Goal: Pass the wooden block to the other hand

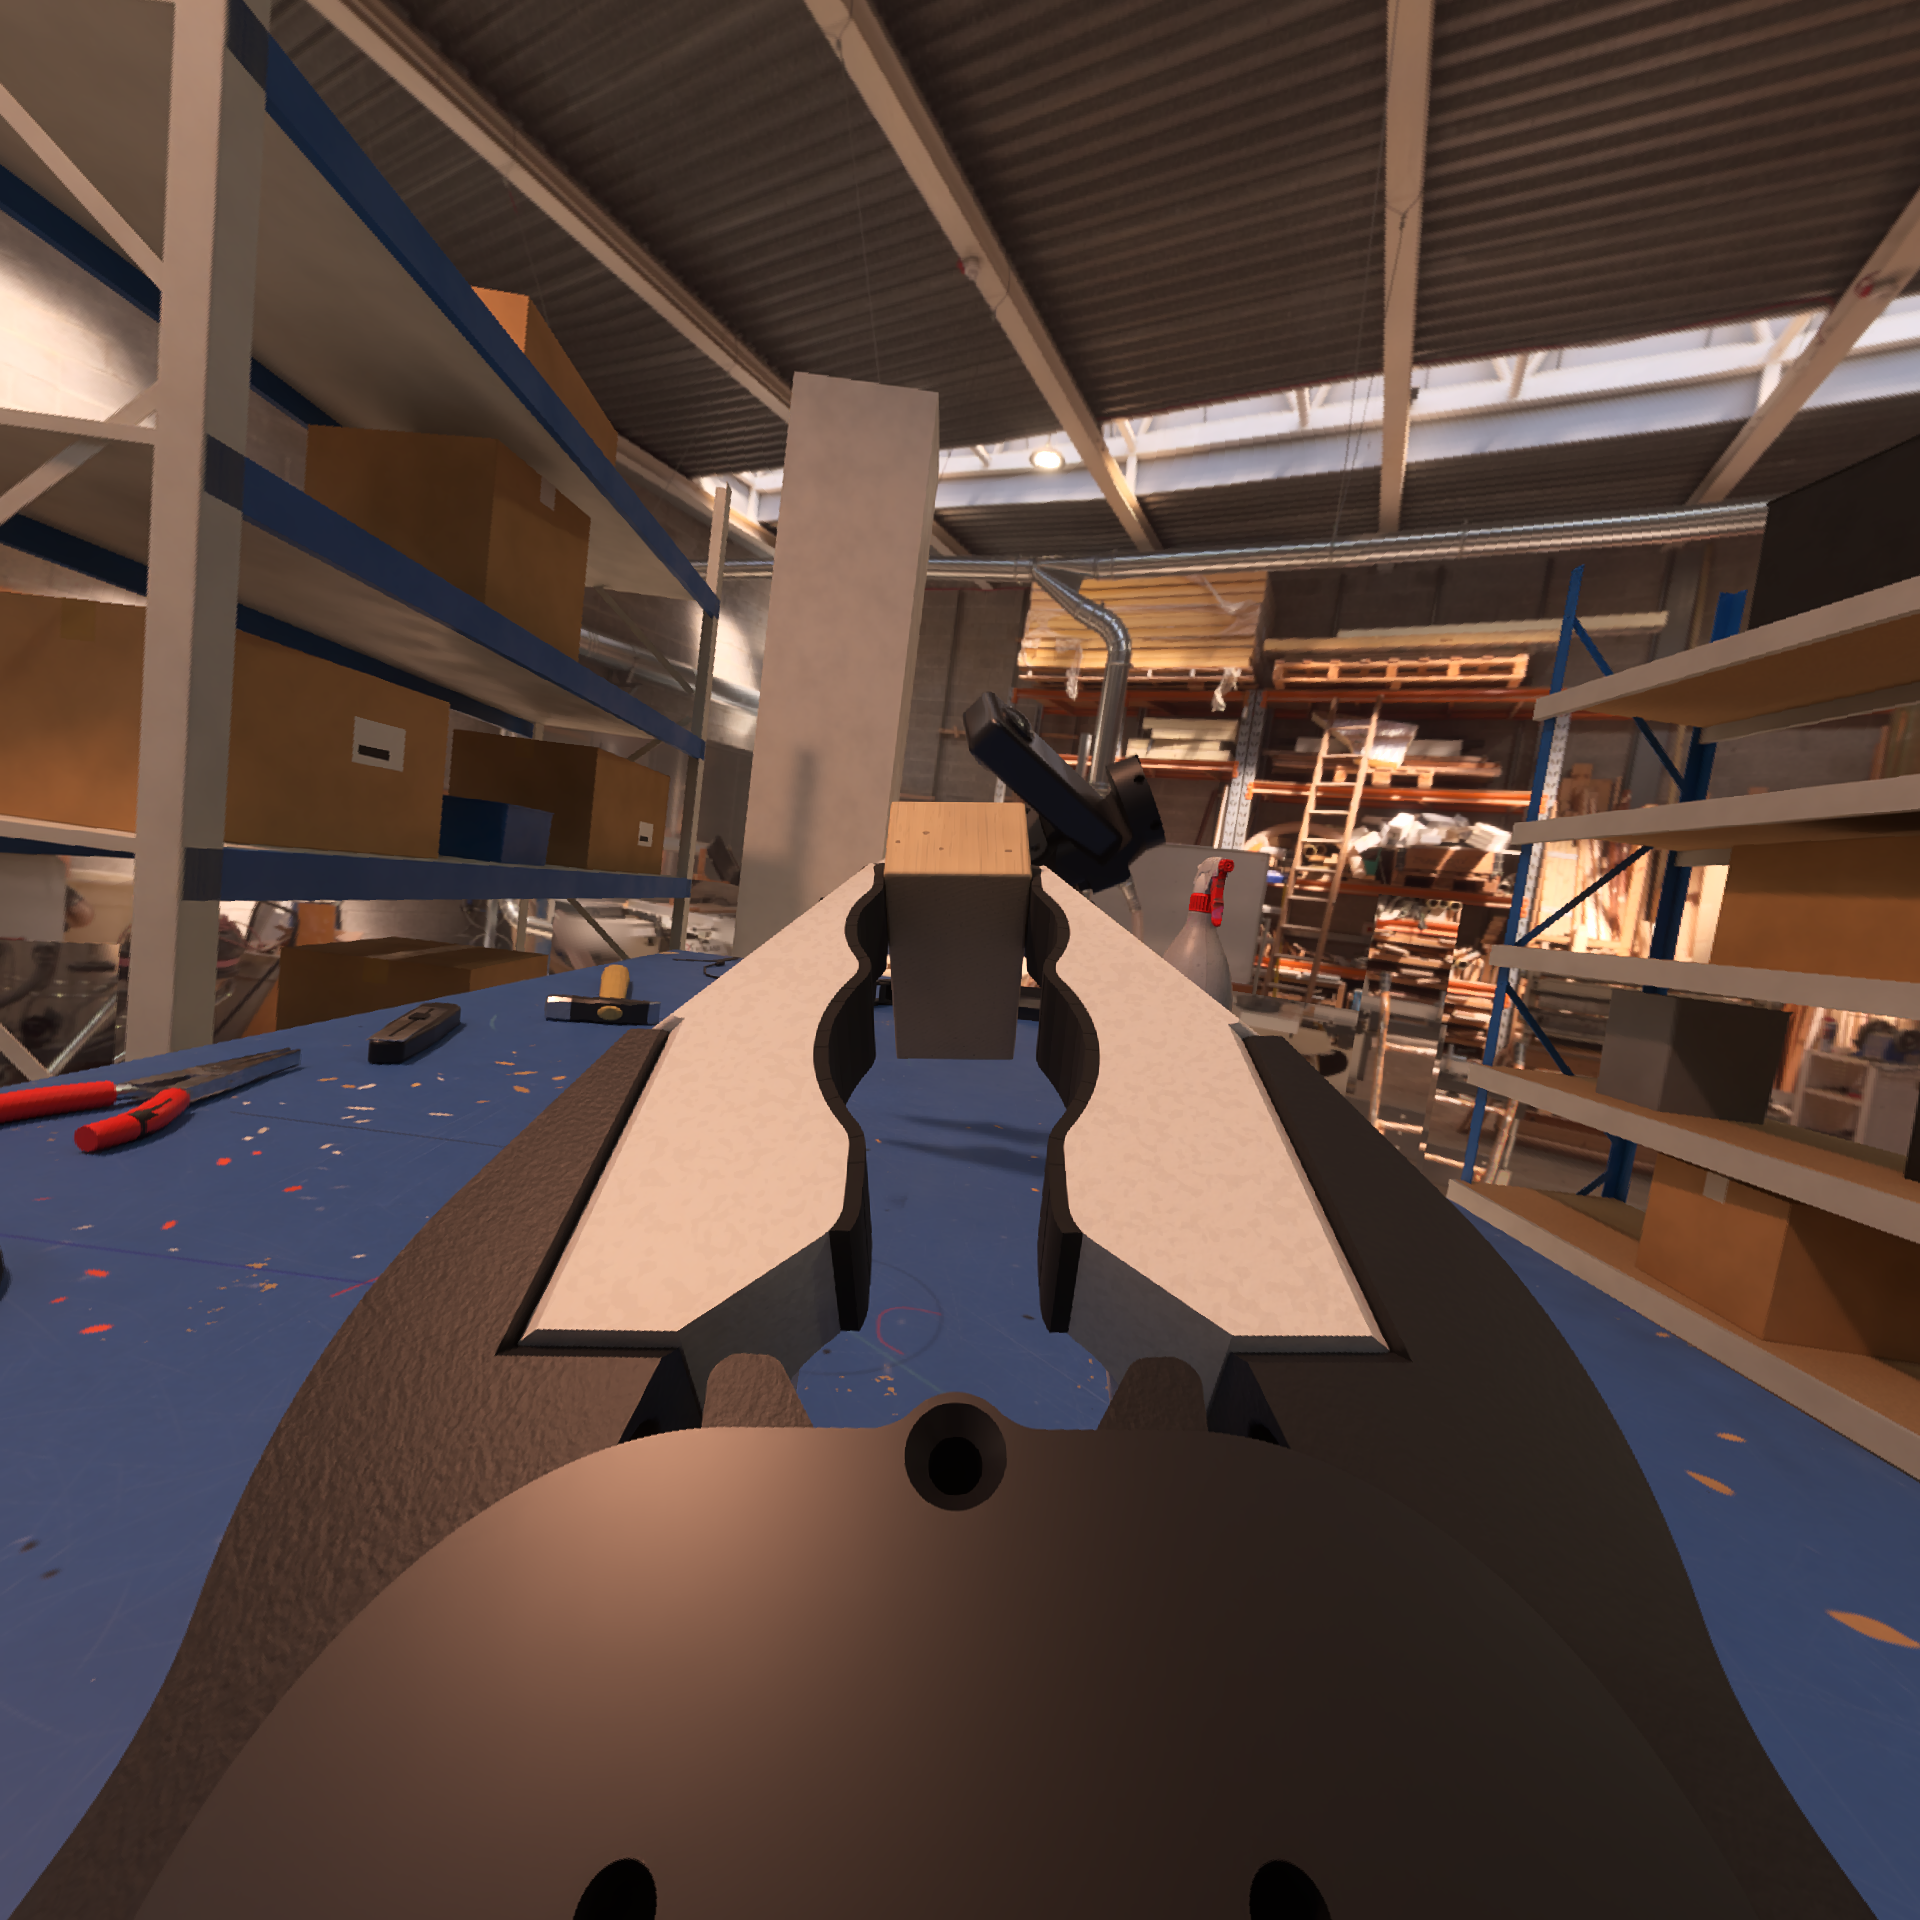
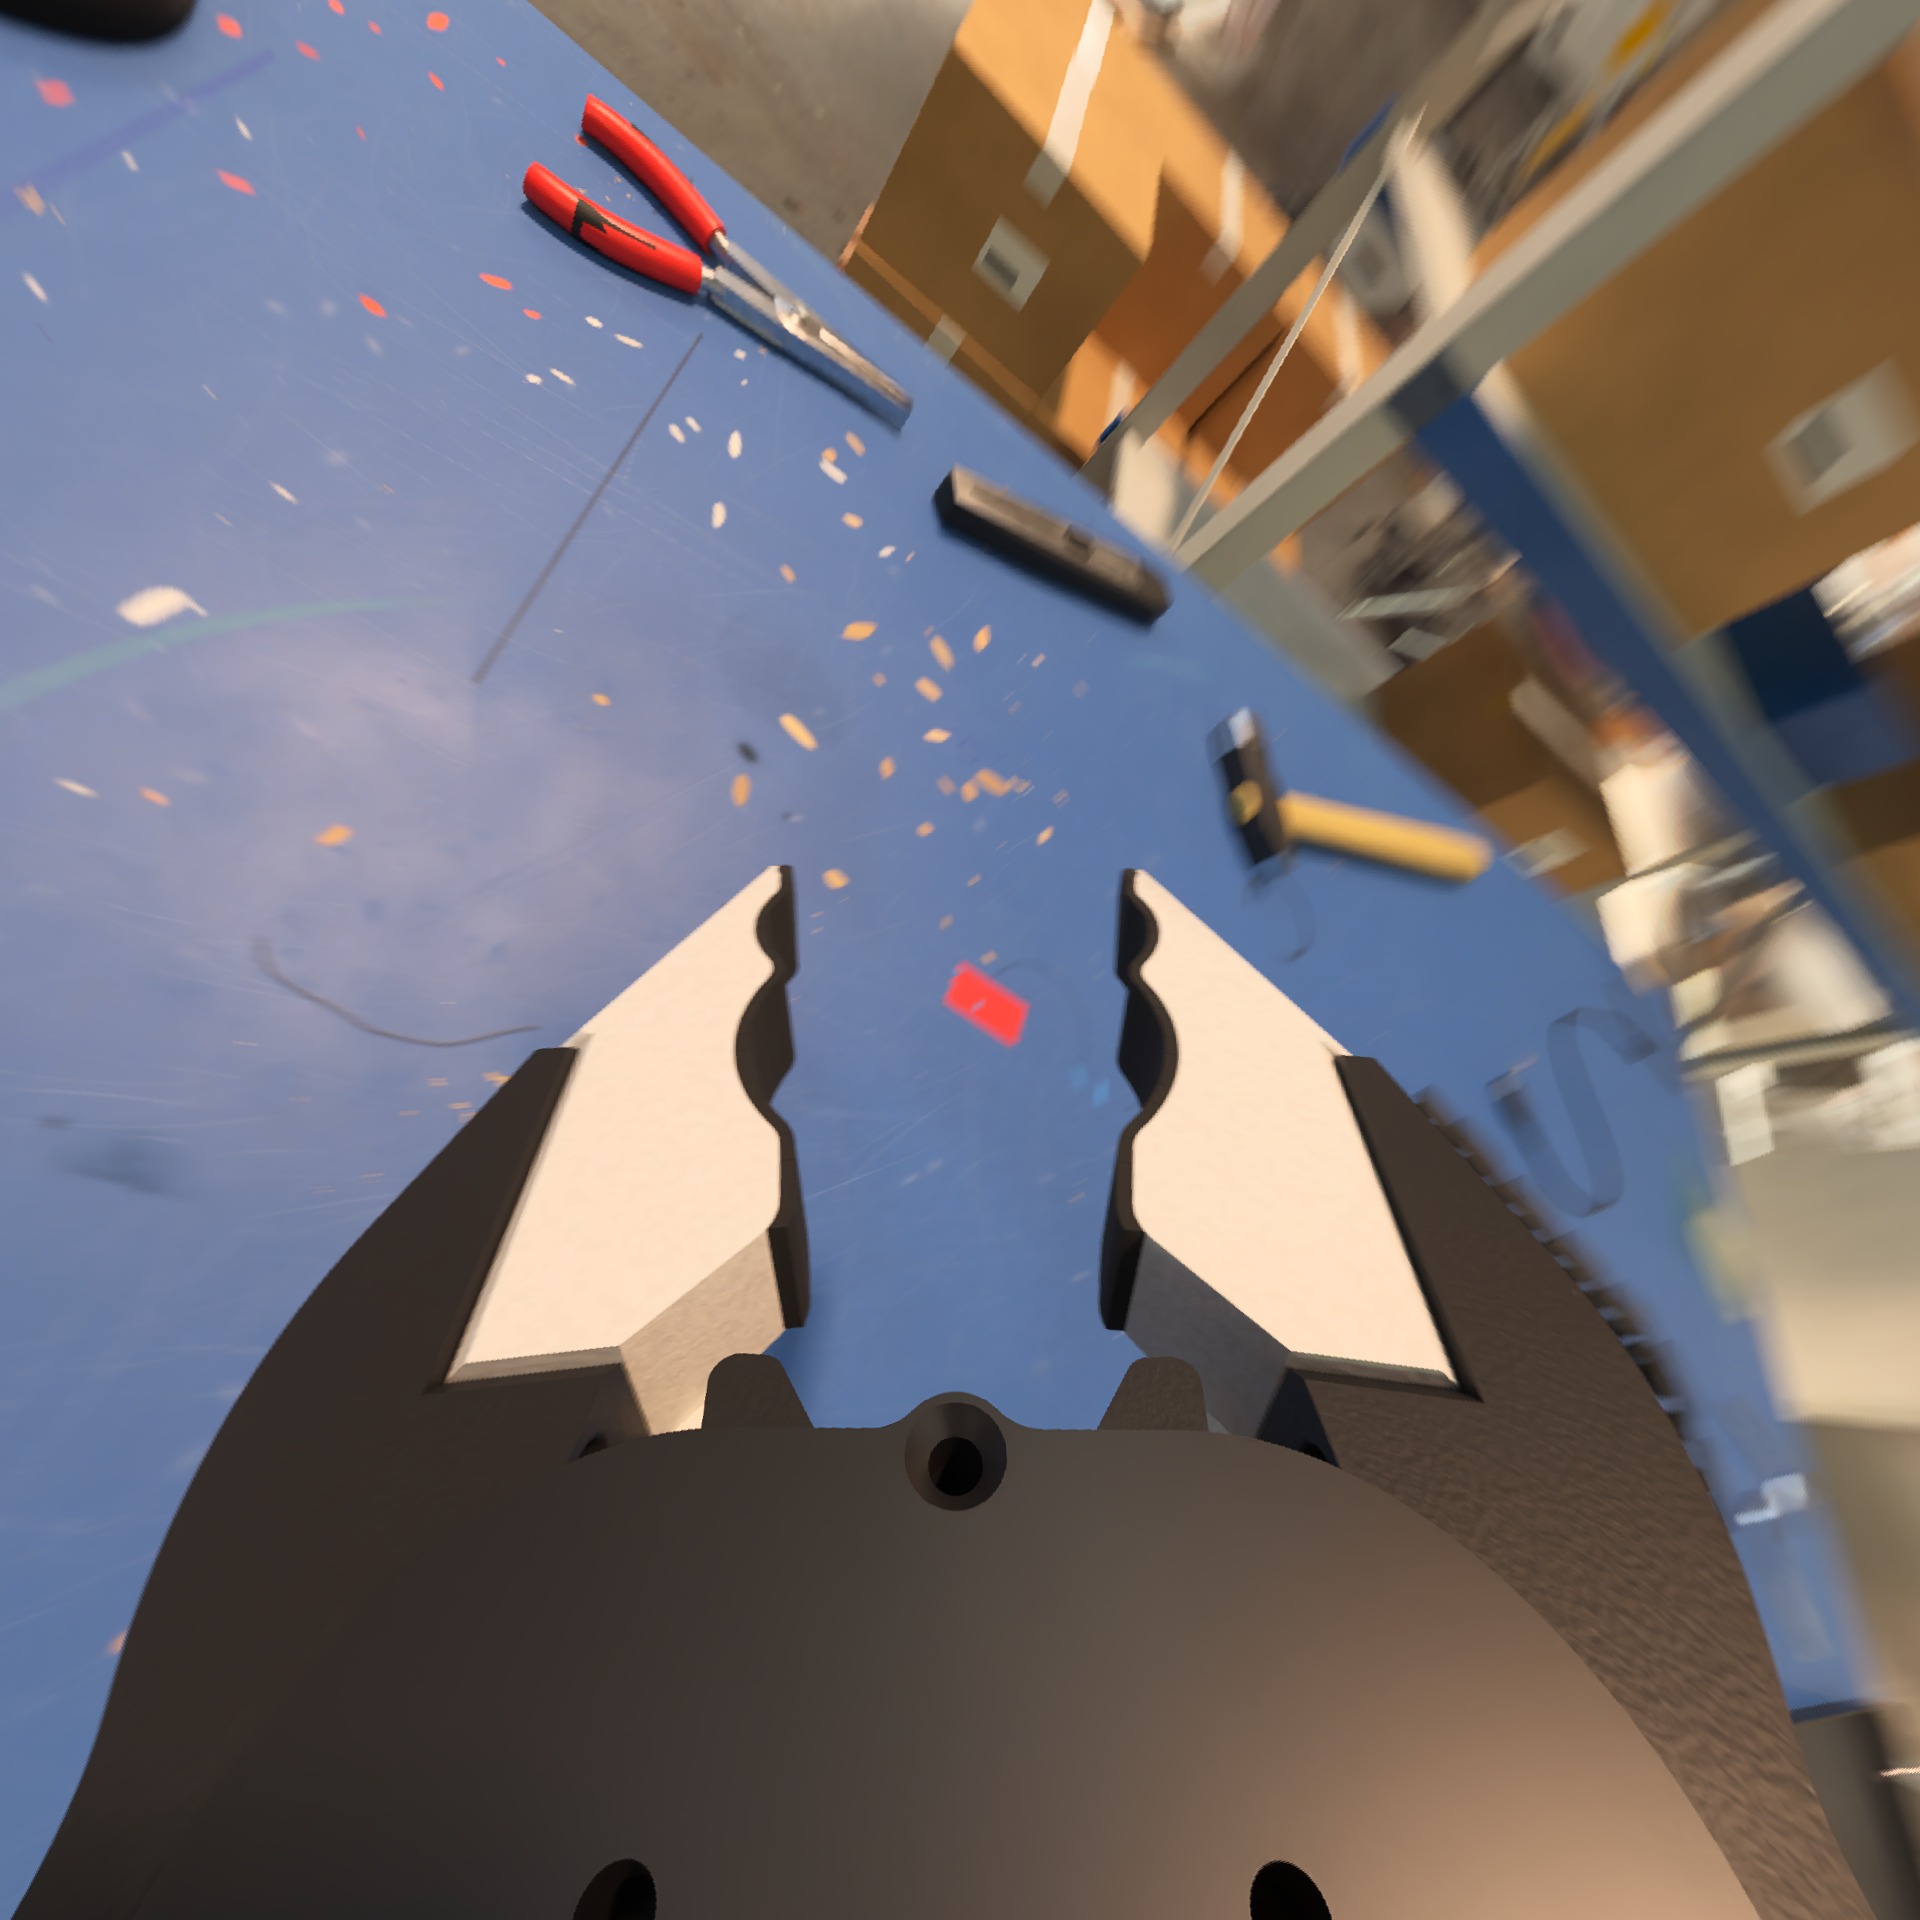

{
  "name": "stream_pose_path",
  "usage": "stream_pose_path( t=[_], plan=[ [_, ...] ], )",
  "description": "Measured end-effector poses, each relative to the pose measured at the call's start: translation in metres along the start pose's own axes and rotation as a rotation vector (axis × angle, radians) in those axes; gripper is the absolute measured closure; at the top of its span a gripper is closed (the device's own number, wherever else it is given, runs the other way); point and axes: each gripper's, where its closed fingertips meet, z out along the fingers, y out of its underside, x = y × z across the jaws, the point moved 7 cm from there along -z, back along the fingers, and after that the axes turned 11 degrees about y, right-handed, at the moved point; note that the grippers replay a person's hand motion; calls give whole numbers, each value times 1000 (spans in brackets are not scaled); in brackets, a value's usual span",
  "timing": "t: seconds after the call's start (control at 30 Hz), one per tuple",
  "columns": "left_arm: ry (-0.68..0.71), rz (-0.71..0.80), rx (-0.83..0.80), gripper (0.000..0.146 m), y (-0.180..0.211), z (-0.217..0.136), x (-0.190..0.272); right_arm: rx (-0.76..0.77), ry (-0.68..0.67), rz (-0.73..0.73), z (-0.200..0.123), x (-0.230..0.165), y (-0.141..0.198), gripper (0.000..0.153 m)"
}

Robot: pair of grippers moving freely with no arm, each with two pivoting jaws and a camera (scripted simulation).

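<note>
In the left wrist view, my left gripper (image 1: pixel 956 883) is shut on the wooden block (image 1: pixel 956 914), held between its fingertips above the blue table (image 1: pixel 312 1247). The block's pale top face shows and its near side is in shadow. My right gripper (image 1: pixel 1070 800) shows as a dark body just behind and to the right of the block, tilted. In the right wrist view, my right gripper (image 2: pixel 956 883) is open and empty, looking down on the blue table (image 2: pixel 416 727). The block is not in that view.
On the table lie red-handled pliers (image 1: pixel 135 1107) (image 2: pixel 707 260), a black utility knife (image 1: pixel 414 1032) (image 2: pixel 1049 545), a hammer (image 1: pixel 608 997) (image 2: pixel 1340 810) and a spray bottle (image 1: pixel 1200 925). Shelves with cardboard boxes (image 1: pixel 343 748) stand left; more shelves (image 1: pixel 1714 1039) stand right.
</note>
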Motion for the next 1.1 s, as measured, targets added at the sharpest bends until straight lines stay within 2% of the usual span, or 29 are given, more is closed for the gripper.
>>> stream_pose_path(
  t=[0.1, 0.17, 0.23, 0.33, 0.47, 0.53, 0.6, 0.7, 0.77, 0.83, 0.9, 0.97, 1.03, 1.1],
  plan=[
    [-4, -5, 0, 120, 0, 0, -1, 193, 139, -262, -3, -8, -7, 68],
    [-5, -11, 2, 120, 0, 0, -1, 345, 194, -417, -8, -17, -10, 68],
    [-2, -19, 4, 120, 0, 0, -1, 382, 208, -494, -4, -24, -10, 72],
    [-3, -18, 3, 120, 0, -1, -1, 326, 204, -512, 9, -29, -8, 74],
    [-3, -22, 0, 120, 0, 0, -2, 320, 143, -480, 23, -40, -7, 88],
    [-10, -24, -2, 120, 0, -1, -2, 311, 102, -362, 25, -39, -11, 93],
    [-20, -35, -1, 120, 0, -1, -4, 344, 69, -167, 19, -33, -21, 94],
    [-25, -72, 16, 120, 0, -2, -6, 458, -142, 169, -4, -31, -49, 94],
    [-23, -94, 37, 120, -1, -4, -7, 557, -382, 359, -27, -38, -72, 89],
    [-21, -122, 55, 120, -2, -5, -9, 699, -646, 458, -54, -51, -94, 77],
    [-10, -167, 78, 120, -2, -7, -11, 857, -851, 454, -79, -70, -112, 61],
    [19, -217, 128, 120, -4, -8, -11, 953, -957, 400, -98, -94, -126, 45],
    [77, -238, 209, 120, -9, -11, -10, 935, -1054, 351, -112, -120, -138, 41],
    [107, -204, 264, 120, -14, -13, -7, 901, -1199, 339, -122, -146, -148, 30]
  ],
)
